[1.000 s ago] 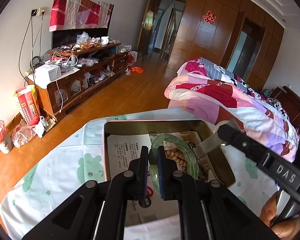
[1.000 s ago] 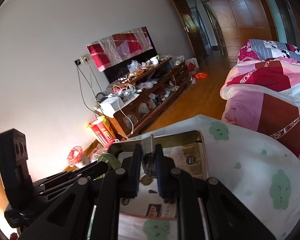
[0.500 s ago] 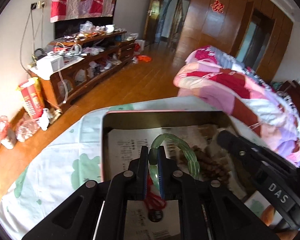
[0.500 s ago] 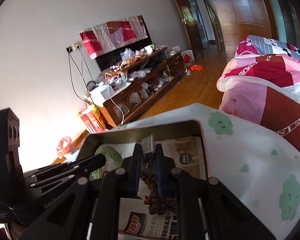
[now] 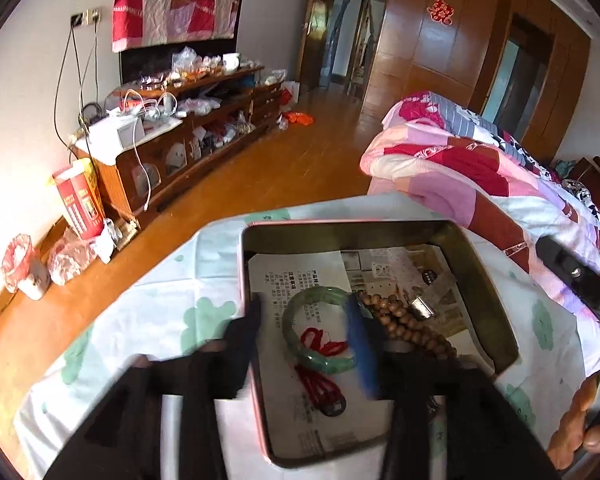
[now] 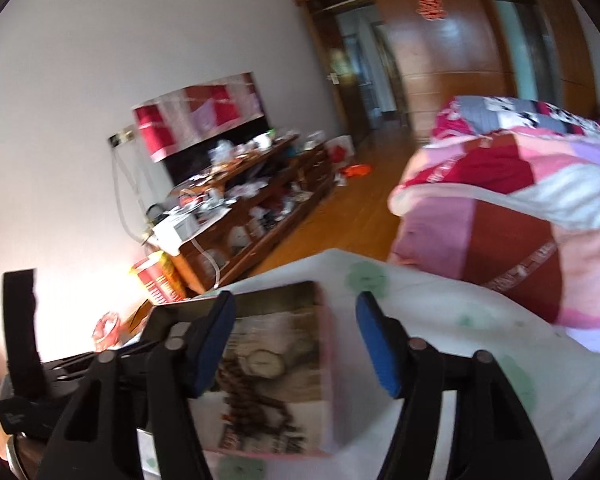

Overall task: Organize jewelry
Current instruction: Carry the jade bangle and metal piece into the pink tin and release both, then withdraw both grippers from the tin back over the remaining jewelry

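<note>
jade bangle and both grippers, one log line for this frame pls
left gripper open | right gripper open | jade bangle lying in tin | wooden bead strand beside it | metal clip in tin

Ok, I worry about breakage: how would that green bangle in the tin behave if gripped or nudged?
The green bangle looks like a rigid, glossy stone ring, so it would probably keep its shape but slip between pads. It lies flat on paper in the tin, so a push likely slides it. If dropped it might chip.
</note>
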Action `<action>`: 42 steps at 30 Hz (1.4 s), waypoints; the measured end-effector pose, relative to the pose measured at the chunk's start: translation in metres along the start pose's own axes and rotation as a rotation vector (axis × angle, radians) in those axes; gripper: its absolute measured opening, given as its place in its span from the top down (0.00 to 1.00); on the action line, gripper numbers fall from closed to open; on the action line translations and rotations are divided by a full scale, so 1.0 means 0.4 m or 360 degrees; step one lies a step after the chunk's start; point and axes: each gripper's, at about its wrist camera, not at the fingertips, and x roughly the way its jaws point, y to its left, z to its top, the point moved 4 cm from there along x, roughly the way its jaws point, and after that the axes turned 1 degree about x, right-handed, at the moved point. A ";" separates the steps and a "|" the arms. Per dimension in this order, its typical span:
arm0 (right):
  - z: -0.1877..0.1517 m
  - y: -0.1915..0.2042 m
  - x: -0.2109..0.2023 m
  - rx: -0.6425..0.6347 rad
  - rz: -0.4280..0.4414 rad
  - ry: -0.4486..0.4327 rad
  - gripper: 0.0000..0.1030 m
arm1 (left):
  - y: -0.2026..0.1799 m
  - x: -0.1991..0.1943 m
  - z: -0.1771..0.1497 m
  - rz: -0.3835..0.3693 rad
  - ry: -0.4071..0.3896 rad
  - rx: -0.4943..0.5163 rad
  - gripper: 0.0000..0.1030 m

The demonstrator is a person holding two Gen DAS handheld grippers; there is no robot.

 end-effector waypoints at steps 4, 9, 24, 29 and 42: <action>-0.025 -0.032 -0.005 0.0048 -0.0038 0.0069 0.69 | -0.003 -0.031 -0.009 0.0044 -0.0041 0.0028 0.34; -0.058 -0.038 -0.013 0.0092 -0.0012 0.0174 0.74 | -0.010 -0.090 -0.048 0.0013 -0.0052 0.0052 0.34; -0.219 0.003 -0.233 0.0054 0.0087 0.0378 0.67 | -0.038 -0.297 -0.294 0.0076 0.0040 0.0076 0.34; -0.283 0.012 -0.285 0.0025 0.0100 0.0433 0.54 | -0.018 -0.341 -0.362 0.0119 0.0054 0.0042 0.34; -0.441 0.080 -0.358 -0.0196 0.0176 0.0589 0.54 | 0.014 -0.424 -0.514 0.0010 0.0099 -0.0034 0.34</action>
